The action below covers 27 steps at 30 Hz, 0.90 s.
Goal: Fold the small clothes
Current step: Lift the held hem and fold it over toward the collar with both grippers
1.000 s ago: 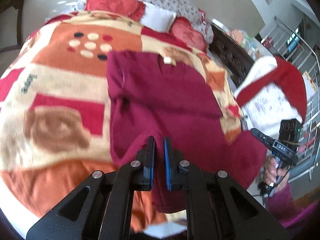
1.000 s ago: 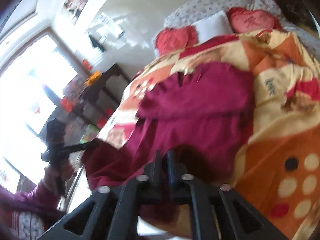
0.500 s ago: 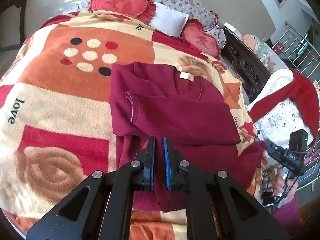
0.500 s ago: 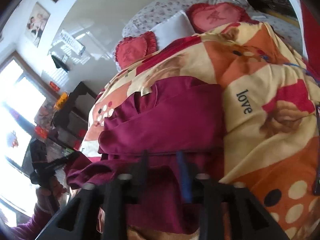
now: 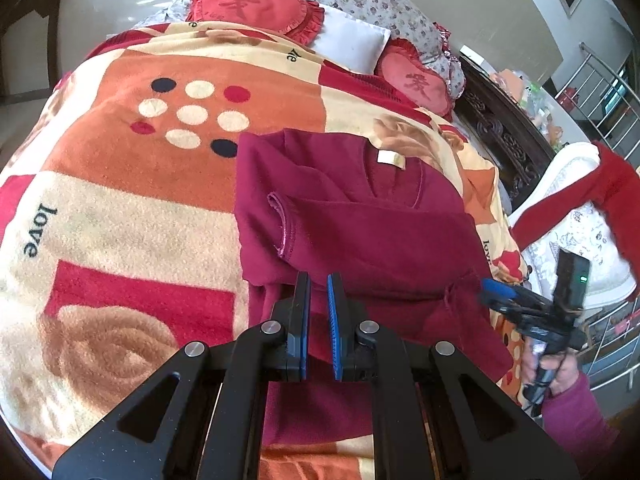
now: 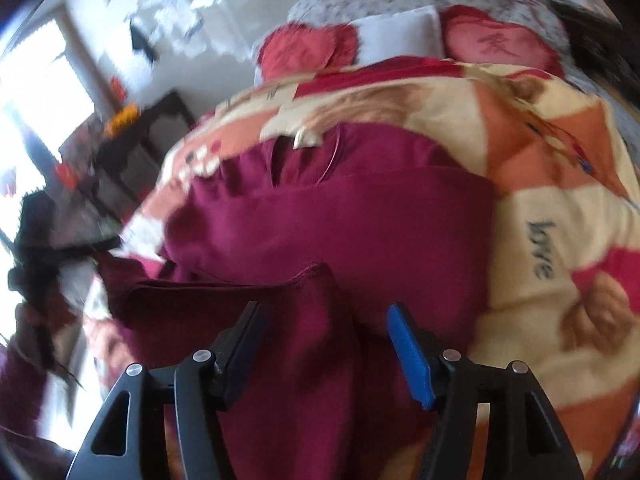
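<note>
A maroon sweater (image 5: 360, 220) lies on the bed's patterned blanket (image 5: 120, 200), sleeves folded across its body, collar tag at the far end. It also shows in the right wrist view (image 6: 340, 220). My left gripper (image 5: 318, 308) is shut on the sweater's near hem at the left side, with maroon cloth between its blue pads. My right gripper (image 6: 324, 336) is open over the hem at the right side, with a fold of cloth lying between its spread fingers. The right gripper also shows in the left wrist view (image 5: 496, 292) at the sweater's right corner.
Two red heart cushions (image 5: 252, 4) and a white pillow (image 5: 348, 44) lie at the bed's head. A dark carved cabinet (image 5: 504, 136) and a chair with a white and red garment (image 5: 580, 208) stand to the right. A metal railing (image 5: 612, 80) is beyond.
Both grippers carried the hem forward over the bed. The right gripper went from shut on the hem to open, and the cloth dropped between its fingers. The left stayed shut.
</note>
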Available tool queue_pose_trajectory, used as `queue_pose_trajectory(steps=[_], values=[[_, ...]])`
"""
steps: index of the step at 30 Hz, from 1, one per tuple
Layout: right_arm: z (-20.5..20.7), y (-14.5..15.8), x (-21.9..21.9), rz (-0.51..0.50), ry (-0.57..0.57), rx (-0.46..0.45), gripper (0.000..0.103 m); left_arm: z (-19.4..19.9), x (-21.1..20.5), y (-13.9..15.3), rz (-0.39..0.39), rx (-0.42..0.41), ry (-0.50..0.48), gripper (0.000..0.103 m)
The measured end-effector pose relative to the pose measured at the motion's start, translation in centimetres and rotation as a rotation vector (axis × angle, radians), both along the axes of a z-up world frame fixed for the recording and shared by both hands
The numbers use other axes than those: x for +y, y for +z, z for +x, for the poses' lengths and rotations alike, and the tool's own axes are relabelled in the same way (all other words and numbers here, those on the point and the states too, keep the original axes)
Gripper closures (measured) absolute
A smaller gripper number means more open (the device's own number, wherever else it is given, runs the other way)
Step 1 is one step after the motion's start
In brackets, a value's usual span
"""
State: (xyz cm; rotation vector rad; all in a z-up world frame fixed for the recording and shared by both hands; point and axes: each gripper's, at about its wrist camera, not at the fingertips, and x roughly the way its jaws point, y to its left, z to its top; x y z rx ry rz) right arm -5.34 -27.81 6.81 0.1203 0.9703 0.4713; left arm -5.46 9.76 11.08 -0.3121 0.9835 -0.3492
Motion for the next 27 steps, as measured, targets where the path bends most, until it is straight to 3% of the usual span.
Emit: queue_pose_trajectory(steps=[2, 5, 6, 7, 9, 13, 16, 21, 27], values=[[0.9, -1.2, 1.1, -0.03, 0.014, 0.01, 0.042, -0.3, -0.1, -0.1, 0.014, -0.007, -0.004, 0.096], [1.1, -1.6, 2.1, -0.077, 0.02, -0.001, 0.067, -0.8, 0.4, -0.1, -0.024, -0.027, -0.032, 0.092], [0.8, -1.4, 2.1, -0.074, 0.021, -0.017, 0.077, -0.8, 0.7, -0.1, -0.037, -0.033, -0.041, 0.083], [0.7, -1.2, 2.1, -0.075, 0.017, -0.022, 0.084, -0.9, 0.9, -0.2, -0.045, -0.036, -0.047, 0.065], [0.5, -0.9, 1.8, -0.077, 0.003, -0.03, 0.086, -1.2, 1.6, -0.3, -0.06, -0.041, -0.043, 0.041], [0.8, -0.8, 0.7, -0.06, -0.053, -0.02, 0.087, -1.4, 3.3, -0.3, -0.153, -0.057, -0.033, 0.035], [0.9, -0.9, 0.4, -0.044, -0.072, -0.015, 0.087, -1.8, 3.0, 0.1, -0.125, -0.096, -0.088, 0.026], [1.2, -0.9, 0.4, -0.013, -0.087, -0.013, 0.087, -1.0, 0.4, -0.7, -0.034, -0.113, -0.207, 0.025], [1.7, -1.3, 0.5, -0.006, -0.072, 0.023, 0.084, 0.4, -2.3, -2.1, -0.02, -0.103, -0.287, 0.026]])
